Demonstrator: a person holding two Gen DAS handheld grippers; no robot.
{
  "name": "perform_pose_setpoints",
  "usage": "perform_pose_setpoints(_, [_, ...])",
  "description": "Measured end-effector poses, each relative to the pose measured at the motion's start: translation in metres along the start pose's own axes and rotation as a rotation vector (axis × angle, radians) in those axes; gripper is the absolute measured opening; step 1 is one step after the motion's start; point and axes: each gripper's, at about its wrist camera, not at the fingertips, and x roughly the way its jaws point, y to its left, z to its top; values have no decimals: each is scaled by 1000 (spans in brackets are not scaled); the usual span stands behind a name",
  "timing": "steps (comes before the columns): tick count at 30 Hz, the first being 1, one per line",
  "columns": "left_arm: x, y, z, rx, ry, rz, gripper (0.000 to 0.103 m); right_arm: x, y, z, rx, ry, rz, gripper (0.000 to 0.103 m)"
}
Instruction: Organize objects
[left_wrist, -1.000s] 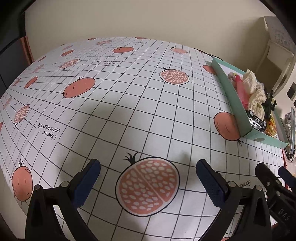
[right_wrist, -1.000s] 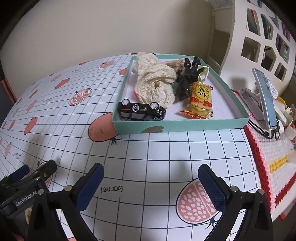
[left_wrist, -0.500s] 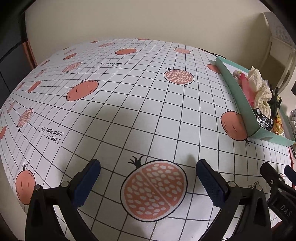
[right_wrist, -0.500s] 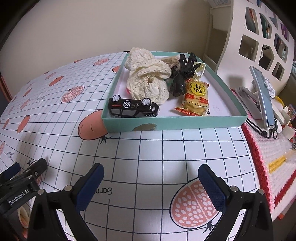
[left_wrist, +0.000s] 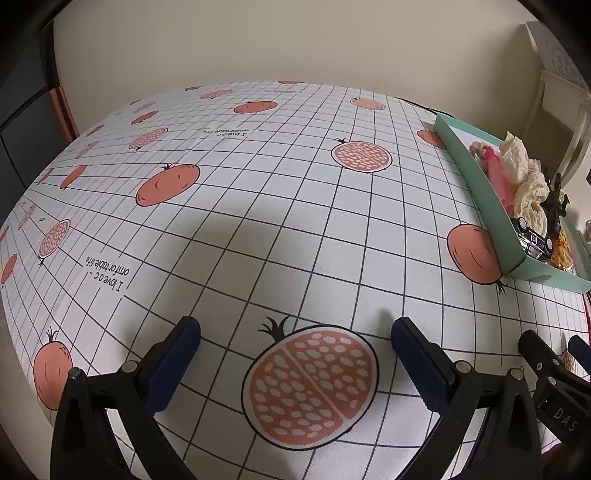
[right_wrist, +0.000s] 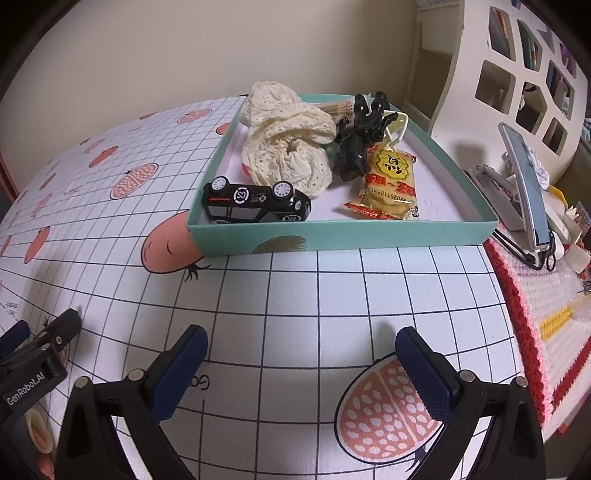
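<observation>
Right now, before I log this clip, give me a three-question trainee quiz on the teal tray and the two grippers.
1. True or false: the black toy car in the shallow teal cardboard tray stands on its wheels.
2. Which lies nearest the tray's right wall? A) cream crocheted cloth B) yellow snack packet C) black toy car
3. Fill in: the right gripper and left gripper are both ____ and hold nothing.

Key: 1 false, it lies tipped with its wheels pointing up; 2 B; 3 open.
</observation>
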Motion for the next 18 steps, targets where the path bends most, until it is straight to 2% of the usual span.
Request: perform_pose_setpoints(18, [-1,-1,-3,-3,-26,6,103,0,-3,-3,19,-17,2,103])
